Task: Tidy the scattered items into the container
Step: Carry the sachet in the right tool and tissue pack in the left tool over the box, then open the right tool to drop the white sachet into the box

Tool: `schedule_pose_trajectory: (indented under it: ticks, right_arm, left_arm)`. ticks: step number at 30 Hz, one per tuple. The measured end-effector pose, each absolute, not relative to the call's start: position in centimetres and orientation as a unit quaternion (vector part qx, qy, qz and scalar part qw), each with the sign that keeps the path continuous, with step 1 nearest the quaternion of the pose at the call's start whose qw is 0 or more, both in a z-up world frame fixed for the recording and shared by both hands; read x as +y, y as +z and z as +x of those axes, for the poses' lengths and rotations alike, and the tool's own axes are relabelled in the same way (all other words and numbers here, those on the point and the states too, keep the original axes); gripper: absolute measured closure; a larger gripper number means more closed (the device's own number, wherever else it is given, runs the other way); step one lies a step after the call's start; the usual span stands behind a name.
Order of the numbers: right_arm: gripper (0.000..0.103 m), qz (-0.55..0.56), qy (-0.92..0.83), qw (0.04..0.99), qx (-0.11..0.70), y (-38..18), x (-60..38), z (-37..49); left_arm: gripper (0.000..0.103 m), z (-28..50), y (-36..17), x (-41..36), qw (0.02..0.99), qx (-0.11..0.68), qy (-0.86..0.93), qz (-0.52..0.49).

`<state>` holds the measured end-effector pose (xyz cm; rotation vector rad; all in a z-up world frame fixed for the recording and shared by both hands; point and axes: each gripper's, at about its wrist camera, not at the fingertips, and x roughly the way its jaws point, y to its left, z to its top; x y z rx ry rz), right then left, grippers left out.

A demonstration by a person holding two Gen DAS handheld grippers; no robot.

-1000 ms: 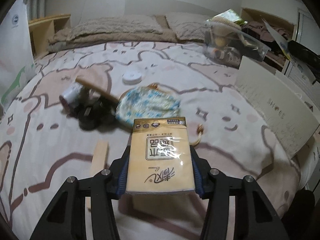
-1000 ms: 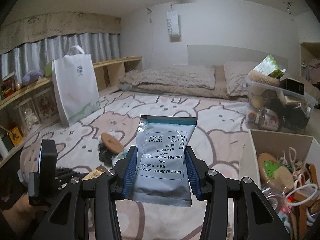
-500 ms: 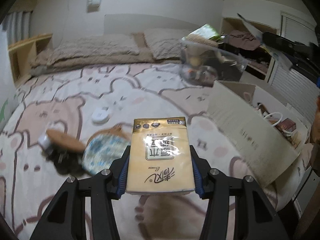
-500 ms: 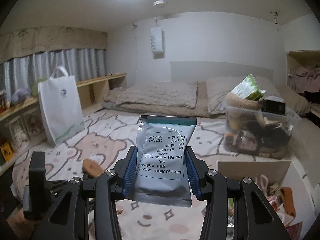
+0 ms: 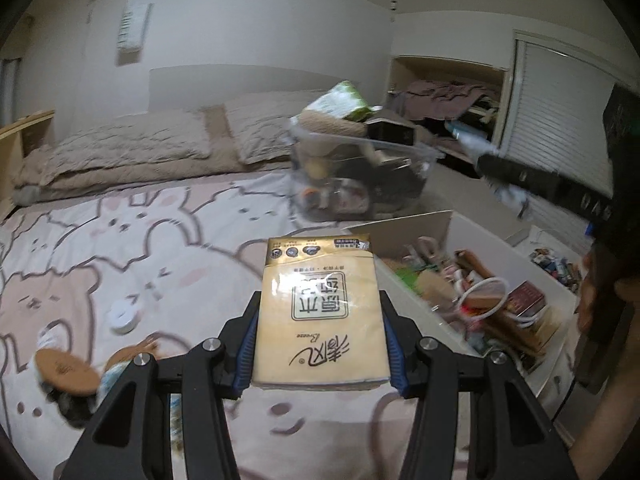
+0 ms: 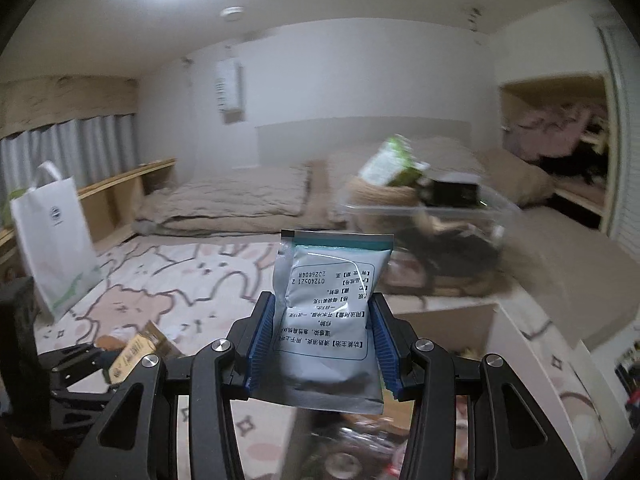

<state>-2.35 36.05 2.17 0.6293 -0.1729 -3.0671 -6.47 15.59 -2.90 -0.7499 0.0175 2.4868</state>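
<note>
My left gripper (image 5: pixel 320 312) is shut on a yellow tissue pack (image 5: pixel 320 308) and holds it above the bed, just left of the open white box (image 5: pixel 516 248). The box holds several items, among them a white cable (image 5: pixel 484 296). My right gripper (image 6: pixel 326 320) is shut on a pale blue sachet (image 6: pixel 330 316) and holds it above the near end of the same box (image 6: pixel 532 356). The left gripper with its tissue pack (image 6: pixel 138 350) shows at the lower left of the right wrist view.
On the bed sheet lie a white round disc (image 5: pixel 124 316), a cork-topped item (image 5: pixel 66 368) and a blue floral pouch (image 5: pixel 116 372). A full clear plastic bin (image 5: pixel 360 176) stands behind the box. A white tote bag (image 6: pixel 52 236) stands at the left.
Both grippers have swung right and up toward the white box with their loads still held. The scattered items have slid to the lower left of the left wrist view.
</note>
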Motion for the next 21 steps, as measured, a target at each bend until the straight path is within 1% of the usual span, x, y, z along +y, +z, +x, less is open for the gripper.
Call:
schedule_pose_trajectory:
  ticks: [9,13,21]
  right_arm:
    - [0.055,0.221,-0.969,-0.059,-0.088,0.7,41.5,-2.0]
    - [0.055,0.24,-0.963,-0.095,-0.072,0.2,42.9,-2.2]
    - [0.055,0.294,-0.944,-0.137,-0.066,-2.0,46.1,-4.2]
  left_arm:
    - [0.051,-8.4,-1.9,21.2,0.313,0.003,0.905,-0.288]
    - [0.051,-9.4,-2.0,23.2,0.328,-0.007,0.896,-0.3]
    - [0.051,-11.5,-2.7,27.5,0.343,-0.006,0.88,-0.329]
